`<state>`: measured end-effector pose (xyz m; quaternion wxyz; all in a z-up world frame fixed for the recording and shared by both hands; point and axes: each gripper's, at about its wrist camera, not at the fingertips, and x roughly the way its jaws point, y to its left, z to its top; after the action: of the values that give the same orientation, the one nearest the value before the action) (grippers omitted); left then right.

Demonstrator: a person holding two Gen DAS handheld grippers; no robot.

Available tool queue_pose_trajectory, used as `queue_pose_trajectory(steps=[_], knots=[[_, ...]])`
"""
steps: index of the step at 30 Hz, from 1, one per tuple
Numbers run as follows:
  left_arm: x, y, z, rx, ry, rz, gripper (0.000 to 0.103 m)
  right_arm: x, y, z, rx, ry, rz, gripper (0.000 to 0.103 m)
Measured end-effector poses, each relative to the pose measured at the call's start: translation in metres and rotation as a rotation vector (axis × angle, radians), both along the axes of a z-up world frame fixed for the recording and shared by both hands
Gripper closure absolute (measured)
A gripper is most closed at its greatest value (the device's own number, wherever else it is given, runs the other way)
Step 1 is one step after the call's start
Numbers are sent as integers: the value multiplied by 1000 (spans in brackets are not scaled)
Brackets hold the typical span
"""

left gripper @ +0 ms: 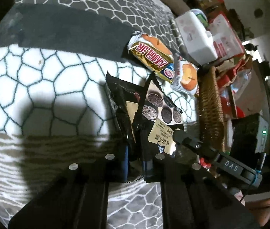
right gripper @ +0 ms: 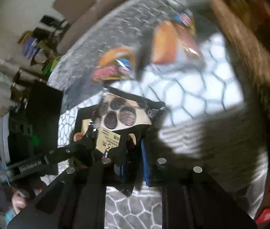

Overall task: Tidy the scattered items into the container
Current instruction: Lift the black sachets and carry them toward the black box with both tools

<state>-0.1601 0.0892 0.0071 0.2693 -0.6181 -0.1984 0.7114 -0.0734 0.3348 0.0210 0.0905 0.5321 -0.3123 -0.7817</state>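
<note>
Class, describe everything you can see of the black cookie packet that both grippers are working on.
The black cookie packet is a glossy plastic pouch with serrated ends, a beige panel picturing dark round cookies and a tan label with printed characters. It lies crumpled on the white net-patterned cloth, beside the woven basket. The left gripper is shut on its near edge, and the right gripper pinches it too. Two orange-and-gold snack packs lie just beyond it.

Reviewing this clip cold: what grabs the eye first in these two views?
The black cookie packet printed with dark round biscuits sits dead centre, pinched by both the left gripper and the right gripper. Behind it lie two orange-and-gold snack wrappers, beside the brown woven basket.
</note>
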Motion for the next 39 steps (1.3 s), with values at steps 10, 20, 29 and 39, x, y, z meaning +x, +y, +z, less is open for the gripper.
queue_pose_trajectory(steps=[10, 20, 29, 39], knots=[[5, -3, -8, 96, -48, 48, 94, -1, -14, 6, -41, 56, 24, 88], [11, -24, 49, 177, 13, 75, 96, 1, -28, 59, -82, 140, 56, 90], [33, -65, 104, 377, -2, 130, 96, 18, -38, 72, -388, 168, 73, 43], [49, -119, 139, 358, 50, 168, 96, 22, -98, 146, -297, 273, 201, 81]])
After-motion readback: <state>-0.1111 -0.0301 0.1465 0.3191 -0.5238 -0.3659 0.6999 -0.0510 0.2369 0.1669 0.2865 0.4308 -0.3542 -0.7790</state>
